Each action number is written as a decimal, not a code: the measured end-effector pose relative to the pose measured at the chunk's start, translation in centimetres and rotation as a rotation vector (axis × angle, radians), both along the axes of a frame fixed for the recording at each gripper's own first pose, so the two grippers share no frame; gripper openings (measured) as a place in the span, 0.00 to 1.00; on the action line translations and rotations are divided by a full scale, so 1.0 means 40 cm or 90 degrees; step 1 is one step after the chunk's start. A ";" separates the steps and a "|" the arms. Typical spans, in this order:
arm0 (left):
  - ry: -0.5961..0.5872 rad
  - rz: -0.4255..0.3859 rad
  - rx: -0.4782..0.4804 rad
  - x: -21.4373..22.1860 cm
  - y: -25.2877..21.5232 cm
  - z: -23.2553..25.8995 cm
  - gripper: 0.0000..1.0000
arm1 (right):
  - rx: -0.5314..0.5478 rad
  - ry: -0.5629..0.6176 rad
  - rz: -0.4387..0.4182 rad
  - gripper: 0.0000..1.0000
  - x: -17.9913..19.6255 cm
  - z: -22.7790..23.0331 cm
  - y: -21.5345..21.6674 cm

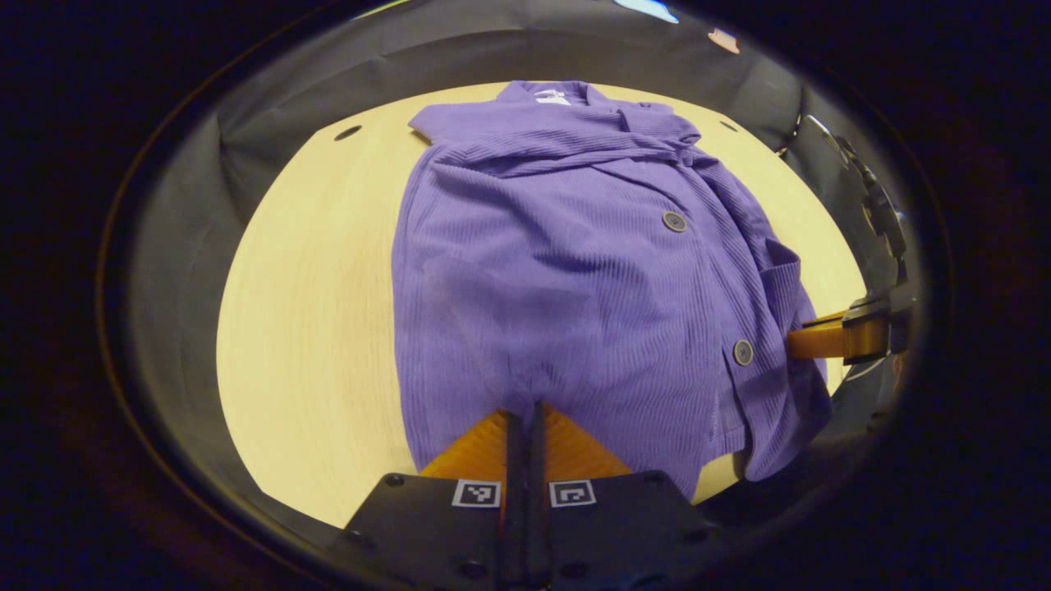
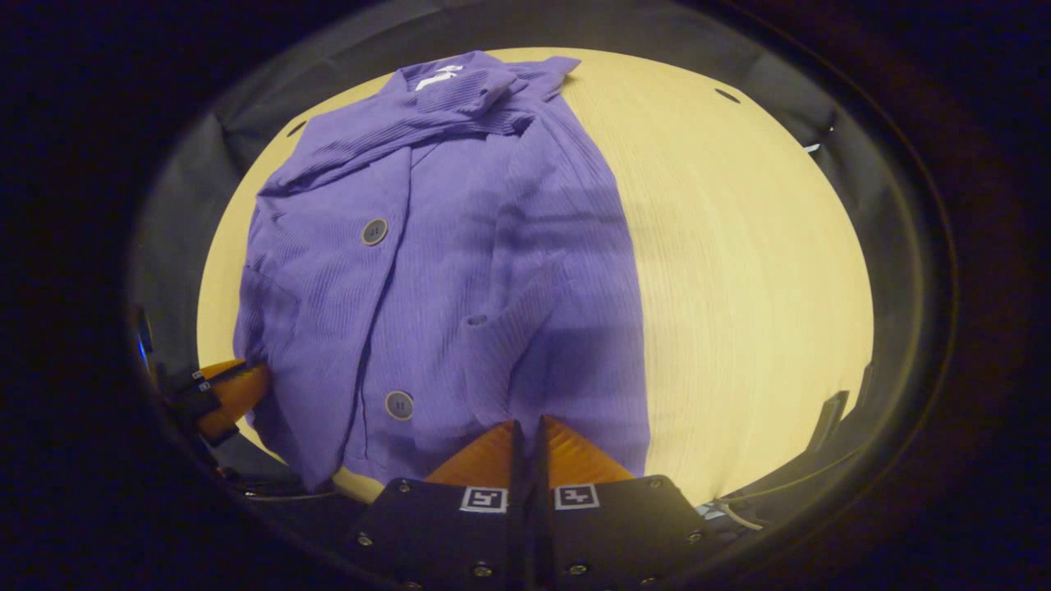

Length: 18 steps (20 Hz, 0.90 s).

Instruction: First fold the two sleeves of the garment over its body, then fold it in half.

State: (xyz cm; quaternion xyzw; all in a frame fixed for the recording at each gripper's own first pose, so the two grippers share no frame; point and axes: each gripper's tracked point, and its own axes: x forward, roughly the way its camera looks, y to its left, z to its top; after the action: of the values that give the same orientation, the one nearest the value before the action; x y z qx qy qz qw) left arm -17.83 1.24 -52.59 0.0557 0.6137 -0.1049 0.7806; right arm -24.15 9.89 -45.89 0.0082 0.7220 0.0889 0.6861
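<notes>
dim warm light, soft shadows across the garment [image 1: 575,287], strong fisheye bending and darkening at edges

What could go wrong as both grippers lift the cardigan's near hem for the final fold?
1. The left gripper and right gripper pinch only thin hem of the purple cardigan; it may slip out.
2. The folded sleeves lie loose and may slide off.
3. One hem corner overhangs the table and may drag.

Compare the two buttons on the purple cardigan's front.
The upper button sits mid-chest, farther from the grippers; the lower button sits near the hem by the table edge. In the left gripper view the lower button lies closer to the other gripper's orange finger. Both are round, grey and on the cardigan.
</notes>
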 end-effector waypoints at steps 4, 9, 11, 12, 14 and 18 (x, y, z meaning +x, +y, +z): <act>-0.004 0.028 -0.011 0.015 0.000 0.021 0.07 | 0.022 0.008 -0.040 0.06 0.011 0.010 0.006; -0.053 0.067 -0.040 0.112 -0.023 0.103 0.07 | 0.066 -0.022 -0.070 0.06 0.080 0.068 0.035; -0.079 0.066 -0.047 0.163 -0.034 0.139 0.07 | 0.078 -0.046 -0.071 0.06 0.126 0.095 0.047; -0.093 0.061 -0.048 0.190 -0.042 0.154 0.07 | 0.084 -0.062 -0.072 0.06 0.155 0.108 0.054; -0.119 0.051 -0.053 0.243 -0.053 0.183 0.07 | 0.099 -0.094 -0.077 0.06 0.219 0.138 0.065; -0.156 0.072 -0.071 0.358 -0.052 0.252 0.07 | 0.119 -0.160 -0.079 0.06 0.375 0.190 0.083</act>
State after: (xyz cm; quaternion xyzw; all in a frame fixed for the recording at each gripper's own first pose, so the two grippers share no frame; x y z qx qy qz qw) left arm -3.49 -0.83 -42.53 -0.0098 0.5094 -0.0869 0.8561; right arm -9.15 13.21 -38.30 0.1052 0.6172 0.1134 0.7714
